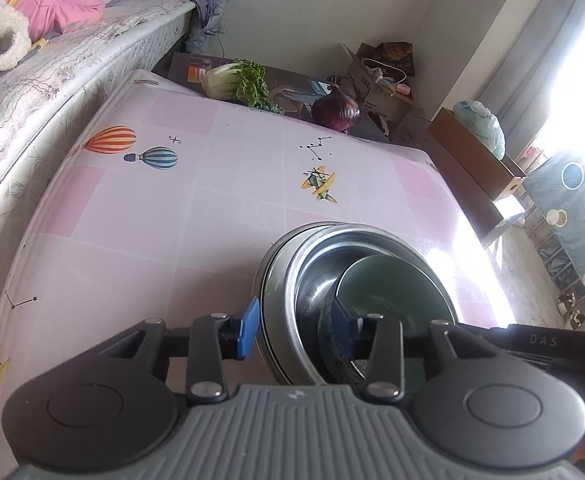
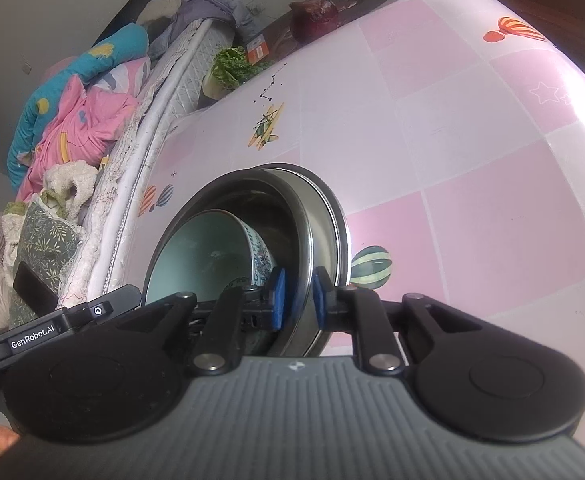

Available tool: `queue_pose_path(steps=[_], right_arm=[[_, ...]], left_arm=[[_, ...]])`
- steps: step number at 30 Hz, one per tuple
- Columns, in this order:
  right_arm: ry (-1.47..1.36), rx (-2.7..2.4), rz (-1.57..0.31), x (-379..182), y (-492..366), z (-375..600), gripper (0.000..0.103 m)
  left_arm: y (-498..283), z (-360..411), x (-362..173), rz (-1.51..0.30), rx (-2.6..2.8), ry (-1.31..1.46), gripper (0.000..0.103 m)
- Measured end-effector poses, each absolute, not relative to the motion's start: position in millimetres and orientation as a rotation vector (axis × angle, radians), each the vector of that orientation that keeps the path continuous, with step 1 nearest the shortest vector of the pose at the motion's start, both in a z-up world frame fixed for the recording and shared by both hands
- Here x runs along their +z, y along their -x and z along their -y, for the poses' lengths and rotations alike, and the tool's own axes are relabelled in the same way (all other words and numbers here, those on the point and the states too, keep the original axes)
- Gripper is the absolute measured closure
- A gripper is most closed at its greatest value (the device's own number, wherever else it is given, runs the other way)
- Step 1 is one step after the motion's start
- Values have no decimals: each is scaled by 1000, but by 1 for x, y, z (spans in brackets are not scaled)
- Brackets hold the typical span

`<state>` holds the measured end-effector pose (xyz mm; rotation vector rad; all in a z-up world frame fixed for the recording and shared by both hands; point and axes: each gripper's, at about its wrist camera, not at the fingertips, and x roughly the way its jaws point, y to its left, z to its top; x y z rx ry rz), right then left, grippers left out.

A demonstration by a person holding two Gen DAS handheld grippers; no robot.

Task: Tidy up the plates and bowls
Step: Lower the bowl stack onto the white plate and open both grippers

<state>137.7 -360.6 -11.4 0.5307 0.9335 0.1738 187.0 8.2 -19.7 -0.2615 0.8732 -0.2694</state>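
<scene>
A stack of steel bowls (image 1: 292,280) stands near the front of the pink table (image 1: 212,184). A pale green ceramic bowl (image 1: 388,292) with a patterned outside sits inside the top steel bowl. My left gripper (image 1: 296,330) has its blue pads on either side of the steel rims, with a wide gap. In the right wrist view, my right gripper (image 2: 298,298) is shut on the rim of the steel bowl (image 2: 324,216), one pad inside and one outside. The ceramic bowl (image 2: 204,256) lies tilted inside it.
A bed (image 1: 52,60) with pink bedding runs along the table's left side. A leafy cabbage (image 1: 236,80) and a purple onion (image 1: 336,114) lie on a dark board beyond the far edge. Cardboard boxes (image 1: 472,160) stand to the far right.
</scene>
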Motion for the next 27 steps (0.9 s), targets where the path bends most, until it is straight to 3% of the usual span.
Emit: queue_pose_path(steps=[10, 14, 23, 27], right_arm=[[-488, 186, -746, 33, -87, 369, 48], [-385, 164, -668, 51, -61, 360, 19], [-201, 76, -578, 68, -8, 335, 1], [-128, 58, -570, 68, 9, 322, 1]], left_arm=[[-153, -14, 3, -784, -220, 143, 21], [-133, -17, 11, -729, -157, 55, 7], [-105, -23, 13, -708, -100, -2, 0], [-98, -21, 13, -701, -57, -41, 0]])
